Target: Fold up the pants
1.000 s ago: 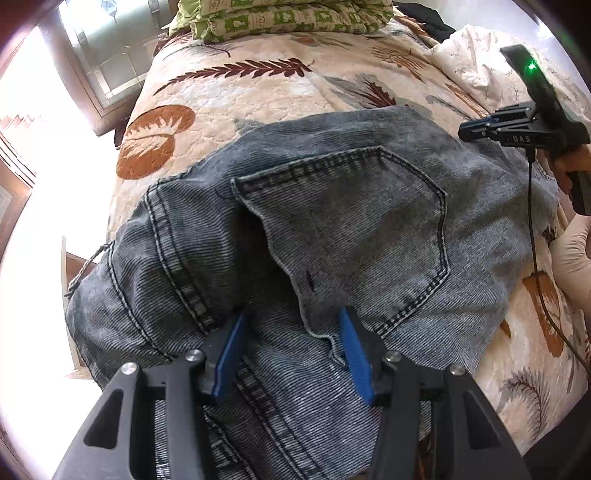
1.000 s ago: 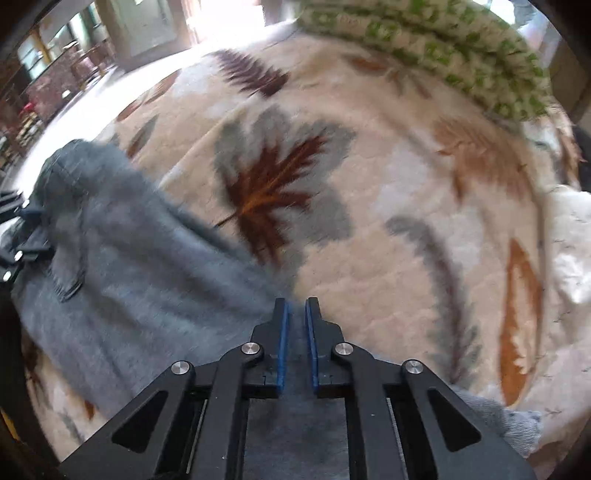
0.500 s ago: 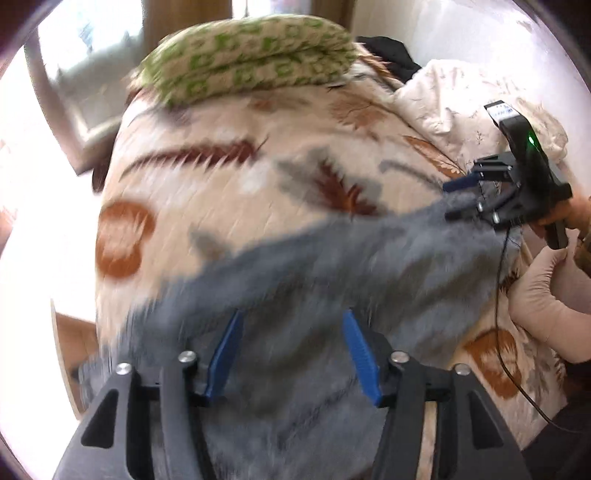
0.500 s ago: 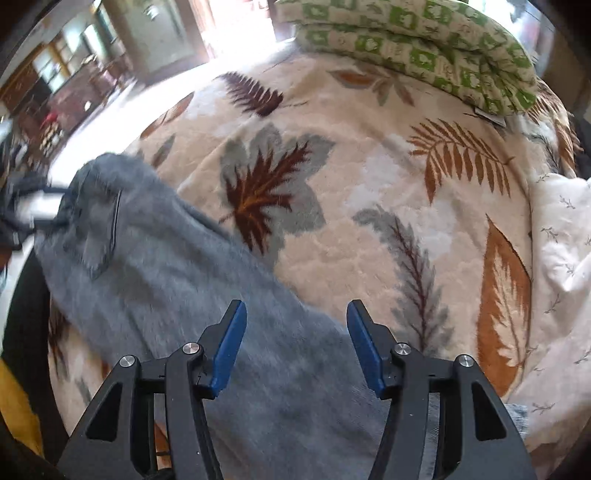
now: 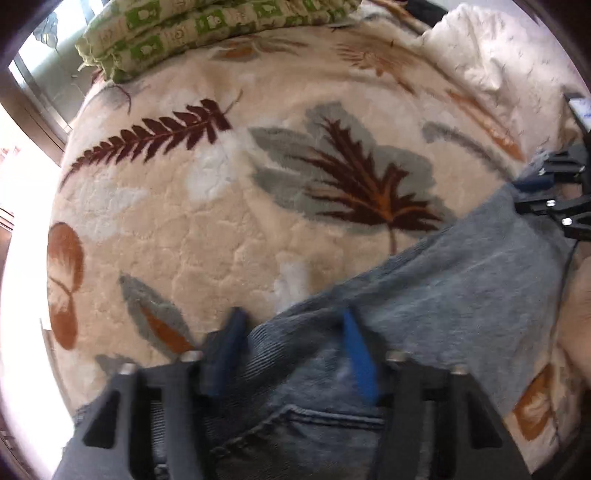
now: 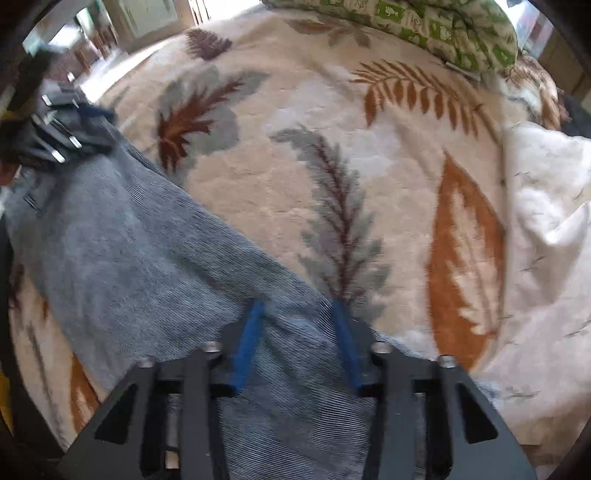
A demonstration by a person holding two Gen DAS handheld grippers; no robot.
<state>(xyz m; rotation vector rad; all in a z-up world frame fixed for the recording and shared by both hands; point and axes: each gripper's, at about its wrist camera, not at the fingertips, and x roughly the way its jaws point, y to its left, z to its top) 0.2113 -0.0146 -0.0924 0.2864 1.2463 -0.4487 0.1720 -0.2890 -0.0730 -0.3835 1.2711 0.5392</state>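
Note:
Grey-blue jeans (image 5: 461, 280) lie folded in a long band on a leaf-patterned bedspread (image 5: 236, 221). My left gripper (image 5: 291, 332) is open, its blue pads straddling the far folded edge above a back pocket (image 5: 314, 435). My right gripper (image 6: 299, 325) is open over the other end of the jeans (image 6: 122, 240), pads either side of the fabric edge. Each gripper shows in the other's view: the right one (image 5: 546, 192) at the far right, the left one (image 6: 66, 125) at the far left.
A green-and-white folded quilt (image 5: 207, 26) lies at the head of the bed. A white crumpled blanket (image 6: 546, 236) lies along the right side. The bed's left edge drops to a bright floor (image 5: 22, 206).
My right gripper opened and let go of the jeans. Both grippers moved forward to the far folded edge; the jeans now lie lower in both views.

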